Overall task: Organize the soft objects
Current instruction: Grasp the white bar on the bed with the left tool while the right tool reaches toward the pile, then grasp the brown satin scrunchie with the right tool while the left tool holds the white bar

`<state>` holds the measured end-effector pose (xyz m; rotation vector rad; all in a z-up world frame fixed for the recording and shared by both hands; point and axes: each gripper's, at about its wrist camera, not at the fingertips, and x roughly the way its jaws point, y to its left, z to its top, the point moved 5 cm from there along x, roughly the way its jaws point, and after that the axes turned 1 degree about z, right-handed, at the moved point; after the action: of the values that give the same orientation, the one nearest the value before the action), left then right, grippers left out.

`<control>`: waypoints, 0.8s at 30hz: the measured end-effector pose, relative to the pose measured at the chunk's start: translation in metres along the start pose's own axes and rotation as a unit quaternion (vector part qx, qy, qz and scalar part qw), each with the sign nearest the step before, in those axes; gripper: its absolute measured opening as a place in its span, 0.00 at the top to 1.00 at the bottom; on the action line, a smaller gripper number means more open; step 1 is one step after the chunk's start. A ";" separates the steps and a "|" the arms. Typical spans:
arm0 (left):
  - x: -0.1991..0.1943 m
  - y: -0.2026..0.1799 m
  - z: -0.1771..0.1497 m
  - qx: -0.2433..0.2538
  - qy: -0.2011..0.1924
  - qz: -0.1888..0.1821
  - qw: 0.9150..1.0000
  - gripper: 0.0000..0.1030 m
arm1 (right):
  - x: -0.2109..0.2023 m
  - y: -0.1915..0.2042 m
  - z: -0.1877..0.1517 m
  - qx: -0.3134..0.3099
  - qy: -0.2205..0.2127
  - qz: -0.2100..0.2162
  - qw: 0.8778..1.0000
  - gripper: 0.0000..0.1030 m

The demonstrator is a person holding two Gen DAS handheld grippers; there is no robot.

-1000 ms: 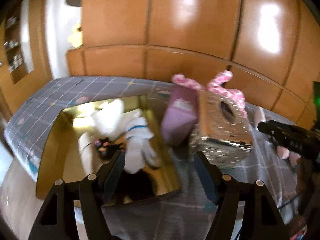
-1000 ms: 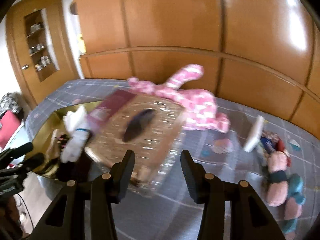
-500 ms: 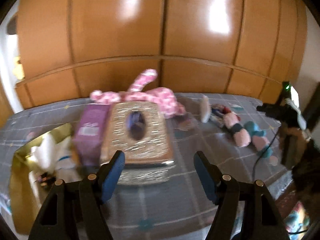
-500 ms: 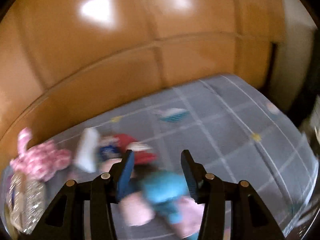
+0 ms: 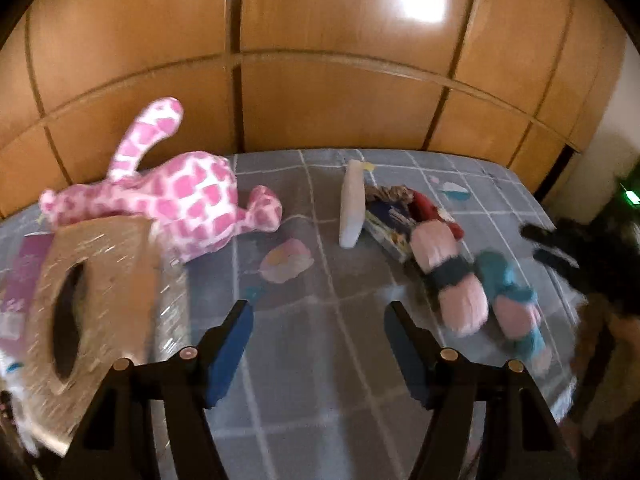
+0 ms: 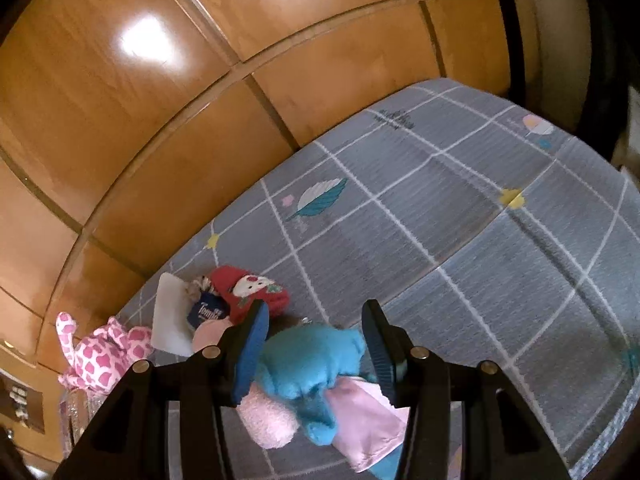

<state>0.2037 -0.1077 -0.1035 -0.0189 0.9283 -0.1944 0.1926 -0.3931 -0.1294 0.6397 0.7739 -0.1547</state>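
Between the right gripper's (image 6: 316,326) spread jaws lies a blue plush (image 6: 308,364).

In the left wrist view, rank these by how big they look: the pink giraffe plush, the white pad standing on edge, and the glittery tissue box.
1. Glittery tissue box – looks largest, but it is nearest the camera and blurred, so its lead over the giraffe is unsure.
2. Pink giraffe plush.
3. White pad – clearly smallest.

A home bedroom: grid-patterned grey bedspread (image 6: 460,216), glossy wooden wardrobe doors (image 5: 320,60), plush toys (image 5: 172,196).
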 end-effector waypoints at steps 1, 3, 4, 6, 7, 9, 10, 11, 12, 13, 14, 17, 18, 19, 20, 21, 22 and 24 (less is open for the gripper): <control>0.013 -0.003 0.008 -0.004 0.008 -0.003 1.000 0.43 | 0.002 0.000 0.000 0.002 0.002 0.002 1.000 0.53; 0.030 -0.008 0.018 -0.003 0.018 -0.002 1.000 0.55 | 0.006 -0.001 0.000 0.007 0.010 0.007 1.000 0.53; 0.038 -0.012 0.023 -0.001 0.022 -0.003 1.000 0.55 | 0.007 -0.002 -0.001 0.009 0.014 0.009 1.000 0.53; 0.053 -0.018 0.037 0.008 0.024 0.001 1.000 0.55 | 0.008 -0.003 -0.001 0.017 0.022 0.016 0.999 0.53; 0.059 -0.021 0.043 0.012 0.024 0.002 1.000 0.55 | 0.009 -0.003 -0.001 0.020 0.025 0.020 0.999 0.53; 0.072 -0.028 0.056 0.026 0.023 0.008 0.999 0.55 | 0.009 -0.004 -0.002 0.026 0.029 0.028 0.999 0.53; 0.079 -0.030 0.061 0.028 0.025 0.011 0.999 0.55 | 0.009 -0.003 -0.003 0.027 0.030 0.032 0.999 0.53; 0.086 -0.032 0.066 0.027 0.025 0.008 0.999 0.55 | 0.010 -0.003 -0.003 0.027 0.032 0.035 0.998 0.53; 0.092 -0.034 0.070 0.028 0.029 0.006 0.999 0.55 | 0.010 -0.002 -0.003 0.027 0.033 0.038 0.998 0.53; 0.099 -0.035 0.075 0.027 0.030 0.007 0.999 0.54 | 0.010 -0.001 -0.004 0.026 0.036 0.039 0.998 0.53; 0.106 -0.037 0.080 0.028 0.031 0.008 0.999 0.52 | 0.011 0.001 -0.005 0.024 0.038 0.041 0.998 0.53; 0.130 -0.044 0.090 0.043 0.040 0.020 0.998 0.52 | 0.012 0.003 -0.006 0.020 0.041 0.046 0.998 0.53; 0.140 -0.044 0.091 0.043 0.047 0.022 0.998 0.52 | 0.012 0.004 -0.007 0.020 0.042 0.047 0.998 0.53; 0.149 -0.043 0.091 0.042 0.056 0.020 0.997 0.65 | 0.013 0.004 -0.007 0.020 0.043 0.048 0.998 0.53; 0.156 -0.042 0.091 0.037 0.065 0.015 0.997 0.80 | 0.013 0.004 -0.008 0.020 0.044 0.049 0.998 0.53; 0.160 -0.040 0.089 0.033 0.072 0.009 0.997 0.82 | 0.014 0.004 -0.009 0.021 0.046 0.049 0.998 0.53; 0.160 -0.038 0.088 0.027 0.072 0.004 0.997 0.83 | 0.014 0.003 -0.009 0.023 0.047 0.049 0.997 0.53; 0.151 -0.035 0.085 0.022 0.062 -0.003 0.998 0.83 | 0.017 0.003 -0.011 0.022 0.052 0.050 0.997 0.53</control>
<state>0.3535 -0.1743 -0.1690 0.0321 1.0464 -0.2241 0.1990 -0.3825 -0.1452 0.7308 0.8393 -0.0476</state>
